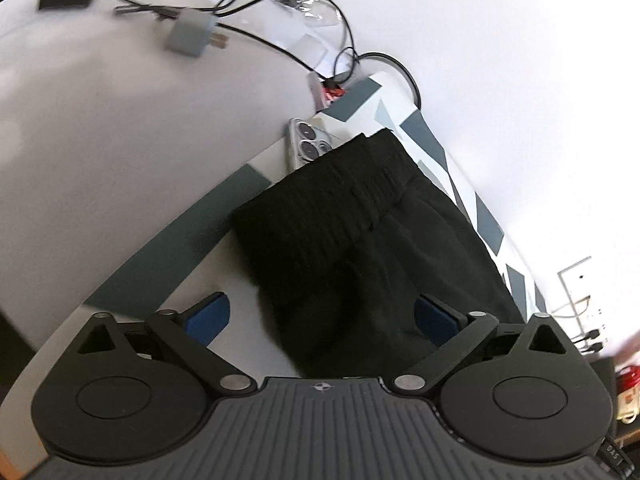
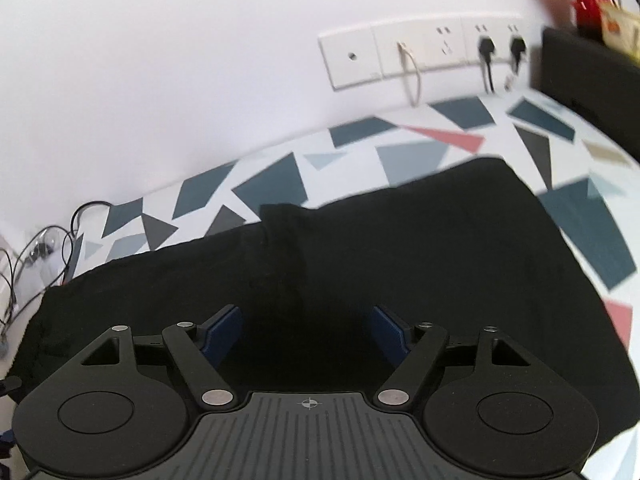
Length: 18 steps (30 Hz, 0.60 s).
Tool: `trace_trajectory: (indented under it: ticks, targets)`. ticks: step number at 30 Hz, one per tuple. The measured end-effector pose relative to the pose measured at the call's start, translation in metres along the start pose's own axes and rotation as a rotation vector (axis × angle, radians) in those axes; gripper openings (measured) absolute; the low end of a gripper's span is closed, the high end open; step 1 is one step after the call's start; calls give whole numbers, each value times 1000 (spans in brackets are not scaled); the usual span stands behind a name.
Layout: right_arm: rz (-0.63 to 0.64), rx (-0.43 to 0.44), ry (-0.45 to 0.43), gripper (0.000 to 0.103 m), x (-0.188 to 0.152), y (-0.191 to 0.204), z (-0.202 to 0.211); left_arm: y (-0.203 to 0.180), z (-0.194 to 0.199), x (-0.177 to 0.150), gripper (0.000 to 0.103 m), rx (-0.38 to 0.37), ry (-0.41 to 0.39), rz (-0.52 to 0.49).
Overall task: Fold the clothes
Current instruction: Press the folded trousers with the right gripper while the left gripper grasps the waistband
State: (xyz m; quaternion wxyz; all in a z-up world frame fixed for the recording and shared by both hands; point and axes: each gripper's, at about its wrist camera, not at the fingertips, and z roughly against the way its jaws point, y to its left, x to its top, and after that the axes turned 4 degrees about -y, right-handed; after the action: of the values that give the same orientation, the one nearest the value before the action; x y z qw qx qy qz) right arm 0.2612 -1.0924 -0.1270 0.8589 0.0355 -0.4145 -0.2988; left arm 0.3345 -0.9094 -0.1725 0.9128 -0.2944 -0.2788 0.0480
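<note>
The right gripper [image 2: 307, 330], with blue-padded fingers [image 2: 224, 334] spread wide, hangs over a black fabric garment [image 2: 400, 248] lying flat on the bench [image 2: 280, 176], which wears a white cloth with grey, teal and pink geometric patches. A white wall socket strip [image 2: 424, 54] holds black plugs [image 2: 486, 46]; tangled cables [image 2: 44, 248] lie at left.

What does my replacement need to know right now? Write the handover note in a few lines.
Left gripper: open, holding nothing, above the waistband end of the black shorts.
Right gripper: open, holding nothing, over the middle of the same shorts.
Shorts lie flat on the patterned tablecloth. A phone sits partly under the waistband edge; mind it.
Done: the shorts look laid out, possibly folded once; I cannot tell for sure.
Left: grip and fold.
</note>
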Motion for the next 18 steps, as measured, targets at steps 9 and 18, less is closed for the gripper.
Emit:
trace_trajectory:
  ticks: [9, 18]
  targets:
    - [76, -79, -41, 79, -8, 7, 2, 0, -17, 3, 46, 27, -89, 55]
    - [462, -41, 118, 85, -72, 68, -31, -11, 20, 6, 26, -43, -166, -16]
